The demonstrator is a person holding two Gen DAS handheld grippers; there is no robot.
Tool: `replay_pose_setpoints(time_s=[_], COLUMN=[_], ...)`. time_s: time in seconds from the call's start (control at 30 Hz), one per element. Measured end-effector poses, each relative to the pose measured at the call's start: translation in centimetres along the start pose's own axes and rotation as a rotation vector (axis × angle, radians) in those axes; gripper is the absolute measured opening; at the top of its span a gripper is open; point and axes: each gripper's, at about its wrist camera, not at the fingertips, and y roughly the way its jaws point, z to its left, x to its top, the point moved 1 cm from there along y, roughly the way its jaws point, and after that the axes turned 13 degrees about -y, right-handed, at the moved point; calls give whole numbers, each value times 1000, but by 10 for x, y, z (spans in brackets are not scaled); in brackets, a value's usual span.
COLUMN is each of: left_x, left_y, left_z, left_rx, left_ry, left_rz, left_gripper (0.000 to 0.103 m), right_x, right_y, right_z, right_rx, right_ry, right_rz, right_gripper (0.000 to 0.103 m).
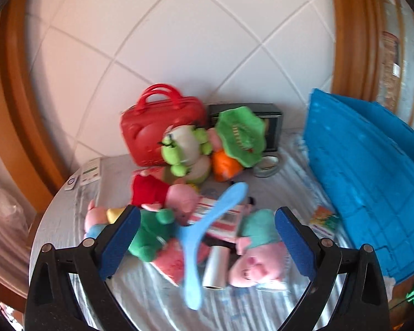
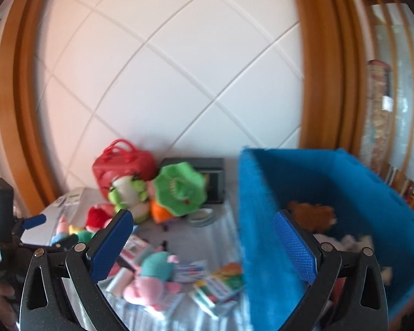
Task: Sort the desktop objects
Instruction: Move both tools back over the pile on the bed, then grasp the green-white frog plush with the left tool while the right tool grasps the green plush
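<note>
Sorting barely begun: a few toys [image 2: 312, 215] in blue bin [image 2: 265, 220] at 3 o'clock; pile remains on bench [image 1: 140, 289]. Left tool [image 1: 207, 237] and right tool [image 2: 202, 241] wide open, empty.

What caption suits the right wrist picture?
Open right tongs hover between scattered plush toys and a blue bin already holding some.

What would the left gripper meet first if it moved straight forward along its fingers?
Probably the light blue hanger, which lies between the open fingers of the left gripper, on top of the toy pile. Depth is unclear, and the picture is blurred.
</note>
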Motion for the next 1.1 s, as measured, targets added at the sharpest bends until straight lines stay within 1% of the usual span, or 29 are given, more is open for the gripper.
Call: replay_pose_setpoints(time_s=[0.13,0.2,0.33,0.4,0.57,0.67,0.77,0.83,0.97,1.03,1.1], left_x=[11,17,30,36,55,62,64,67,80,84,81], left_y=[32,52,100,123,199,249,288,306,330,346,357], left_z=[40,55,71,73,64,68,73,72,67,61,57], left_rx=[68,79,90,85,92,93,91,94,97,103,77], left_ry=[-31,-60,-104,-104,-60,-78,-98,-98,-73,-42,-33], left_rz=[12,37,92,99,101,132,166,176,153,184,214], left_gripper=[99,99,99,99,99,99,99,99,99,99,99], right_x=[6,7,5,3,-12,-21,-28,-29,-31,-32,-33], right_y=[54,89,151,187,273,321,366,390,445,470,492], right_z=[26,35,42,43,40,44,51,59,77,86,96], right_rx=[62,87,96,98,129,136,150,166,205,229,250], right_ry=[3,-7,-15,-7,32,29,23,11,-9,-11,-25], right_rz=[63,103,175,217,317,358,399,407,419,434,443], right_gripper=[103,103,103,103,103,103,103,103,103,103,103])
